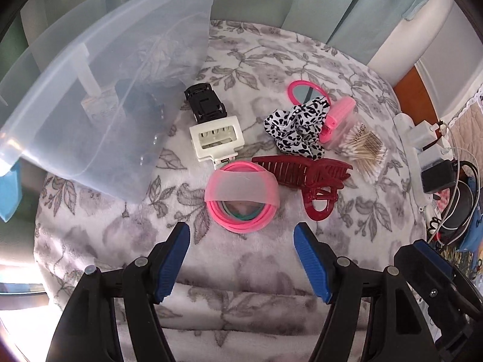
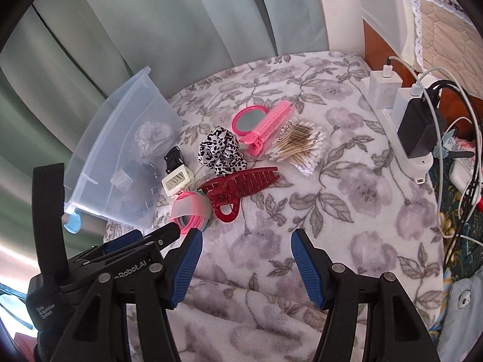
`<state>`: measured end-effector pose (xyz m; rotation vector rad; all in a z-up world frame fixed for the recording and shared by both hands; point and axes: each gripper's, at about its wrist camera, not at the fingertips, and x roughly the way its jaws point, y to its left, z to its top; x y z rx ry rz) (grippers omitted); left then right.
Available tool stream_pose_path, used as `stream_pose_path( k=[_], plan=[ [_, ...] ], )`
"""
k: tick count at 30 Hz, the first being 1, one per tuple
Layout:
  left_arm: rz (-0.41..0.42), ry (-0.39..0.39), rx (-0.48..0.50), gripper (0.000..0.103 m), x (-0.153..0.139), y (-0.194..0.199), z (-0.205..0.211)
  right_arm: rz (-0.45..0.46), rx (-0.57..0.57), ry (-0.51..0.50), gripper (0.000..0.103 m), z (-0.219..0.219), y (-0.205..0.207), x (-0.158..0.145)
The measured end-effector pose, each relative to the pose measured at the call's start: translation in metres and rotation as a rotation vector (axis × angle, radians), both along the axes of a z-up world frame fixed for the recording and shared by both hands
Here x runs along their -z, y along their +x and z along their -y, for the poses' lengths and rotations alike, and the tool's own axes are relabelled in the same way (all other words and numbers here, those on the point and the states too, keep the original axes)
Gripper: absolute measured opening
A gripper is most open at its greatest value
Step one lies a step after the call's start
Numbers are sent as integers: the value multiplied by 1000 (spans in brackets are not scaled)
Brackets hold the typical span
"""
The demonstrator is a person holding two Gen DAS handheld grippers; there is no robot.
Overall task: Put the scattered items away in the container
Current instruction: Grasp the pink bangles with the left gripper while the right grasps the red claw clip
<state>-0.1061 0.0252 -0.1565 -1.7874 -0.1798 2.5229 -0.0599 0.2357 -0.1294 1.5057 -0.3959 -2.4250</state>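
Observation:
Scattered hair items lie on a floral blanket (image 1: 241, 271). A pack of pink hair ties (image 1: 241, 194) (image 2: 190, 211) sits just ahead of my left gripper (image 1: 241, 232), which is open and empty. Beside the pack are a dark red claw clip (image 1: 311, 178) (image 2: 238, 184), a white clip (image 1: 215, 138), a black clip (image 1: 205, 102), a black-and-white scrunchie (image 1: 295, 126), a pink mirror (image 2: 250, 119), a pink comb (image 2: 268, 126) and a bag of cotton swabs (image 2: 302, 144). The clear plastic container (image 1: 90, 96) (image 2: 120, 150) stands at left with a few items inside. My right gripper (image 2: 246, 241) is open over bare blanket.
A white power strip (image 2: 401, 126) with chargers and tangled cables runs along the blanket's right edge. Green curtains (image 2: 151, 30) hang behind. In the right wrist view the left gripper's body (image 2: 120, 256) is close at lower left. Folded blanket lies below both grippers.

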Motion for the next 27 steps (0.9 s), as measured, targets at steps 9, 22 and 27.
stream_pose_path(
  k=[9,22,27],
  plan=[
    [56,27,-47,72,35,-26,1,47,-16,6,65,10,-17,23],
    [80,90,-62,72,51,-41,3,69,-24,2,65,21,-48,39],
    [68,111,-75,71,49,-38,7,72,-31,-20,65,23,-59,38]
  ],
)
